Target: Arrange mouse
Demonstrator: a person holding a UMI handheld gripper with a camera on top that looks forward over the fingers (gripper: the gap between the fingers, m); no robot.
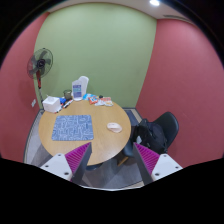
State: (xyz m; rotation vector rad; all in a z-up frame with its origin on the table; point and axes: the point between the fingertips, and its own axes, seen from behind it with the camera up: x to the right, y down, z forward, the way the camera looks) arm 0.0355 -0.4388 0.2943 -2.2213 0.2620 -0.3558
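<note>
Hand-held gripper (109, 160) hangs well back from a round wooden table (100, 135), fingers spread wide w/ nothing between them; pink pads (77, 156) show on the inner faces. The mouse (116, 128), small and pale, lies on bare wood just to one side of a blue patterned mat (72, 127), nearer the table's edge by a black office chair (158, 131); mouse and mat look close but not touching, tho it's too small to be sure.

Progress, as a judgement: task looks barely begun; mouse sits off the mat, gripper is nowhere near it, approx. the whole job remains (approach, grasp, set it in place, presumably on or square beside the mat).

At the table's far side: a white box (51, 103), a pale jug-like thing (81, 86) and assorted small items; a black standing fan (40, 66) beyond the table's edge by the red wall; green wall behind.

Brands, labels, writing: none legible; mat's pattern can't be made out as text.
</note>
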